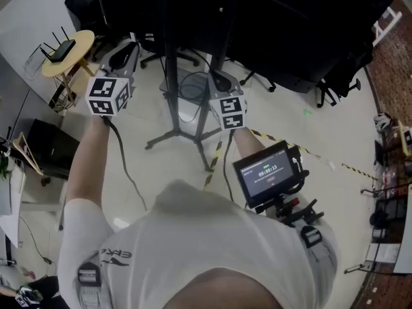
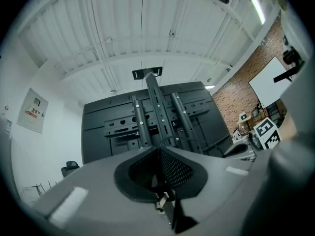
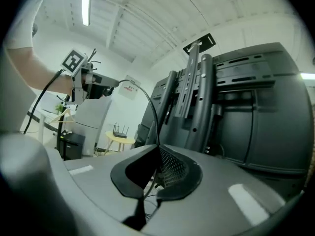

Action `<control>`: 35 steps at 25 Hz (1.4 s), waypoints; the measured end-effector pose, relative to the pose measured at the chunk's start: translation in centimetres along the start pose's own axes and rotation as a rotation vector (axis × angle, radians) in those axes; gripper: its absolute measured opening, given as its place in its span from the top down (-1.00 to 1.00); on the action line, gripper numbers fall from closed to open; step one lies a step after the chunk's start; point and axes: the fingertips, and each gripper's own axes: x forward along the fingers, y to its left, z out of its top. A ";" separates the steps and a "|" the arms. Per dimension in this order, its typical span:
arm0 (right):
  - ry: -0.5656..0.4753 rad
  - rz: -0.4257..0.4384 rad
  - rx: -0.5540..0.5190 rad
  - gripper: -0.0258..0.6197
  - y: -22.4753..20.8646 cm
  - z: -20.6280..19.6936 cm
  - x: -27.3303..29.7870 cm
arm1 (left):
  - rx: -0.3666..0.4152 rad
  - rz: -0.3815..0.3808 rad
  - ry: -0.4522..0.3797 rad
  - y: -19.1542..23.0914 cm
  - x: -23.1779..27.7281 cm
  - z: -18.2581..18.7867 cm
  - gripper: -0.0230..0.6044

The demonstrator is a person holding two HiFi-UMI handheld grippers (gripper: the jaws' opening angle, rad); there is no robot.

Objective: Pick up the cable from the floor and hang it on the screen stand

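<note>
The dark screen stand (image 1: 170, 76) filled the far side of the room, its rear panel and mounting rails turned toward the person and its legs spread on the pale floor (image 1: 335, 127). On the near side stood the person in a white shirt (image 1: 193, 250), both arms stretched toward the back of the stand. At the far left sat a round yellow side table (image 1: 80, 44) (a router (image 1: 61, 49) rested on it, aerials up). The left gripper (image 1: 132, 44) was raised to the left of the stand's pole. The right gripper (image 1: 220, 81) was just right of the pole, and both pointed at the stand. A small monitor (image 1: 267, 172) showing a timer hung at the person's right side. The thin black cable (image 3: 150, 100) was off the floor, arching through the air from one gripper to the other in front of the stand's rails. Each gripper's jaws were clenched on it, the left pair near one end of the arc and the right pair at the other.
</note>
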 end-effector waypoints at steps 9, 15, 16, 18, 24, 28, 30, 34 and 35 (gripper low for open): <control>-0.027 -0.150 -0.045 0.85 -9.1 2.2 -4.9 | -0.025 -0.079 0.009 -5.3 4.3 0.0 0.85; -0.047 -0.222 -0.055 0.84 -14.0 3.8 -7.9 | -0.028 -0.116 0.003 -8.9 6.7 1.2 0.85; -0.052 -0.227 -0.056 0.84 -14.8 4.0 -8.4 | -0.028 -0.115 0.000 -9.7 7.0 1.7 0.85; -0.062 -0.236 -0.063 0.84 -15.9 4.4 -8.8 | -0.030 -0.112 -0.006 -10.2 7.6 2.2 0.85; -0.088 -0.267 -0.079 0.84 -16.0 6.5 -6.5 | -0.036 -0.109 -0.026 -7.7 8.7 1.9 0.85; -0.114 -0.299 -0.108 0.84 -17.5 9.1 -5.9 | -0.020 -0.120 -0.071 -6.6 10.6 3.9 0.85; -0.121 -0.322 -0.137 0.84 -18.0 10.6 -5.1 | -0.025 -0.135 -0.099 -5.4 11.8 4.7 0.85; -0.142 -0.396 -0.177 0.83 -18.8 14.3 -3.0 | -0.028 -0.190 -0.152 -2.4 14.2 6.2 0.85; -0.140 -0.413 -0.180 0.83 -18.5 15.0 -2.0 | -0.028 -0.205 -0.159 -1.2 14.7 6.2 0.84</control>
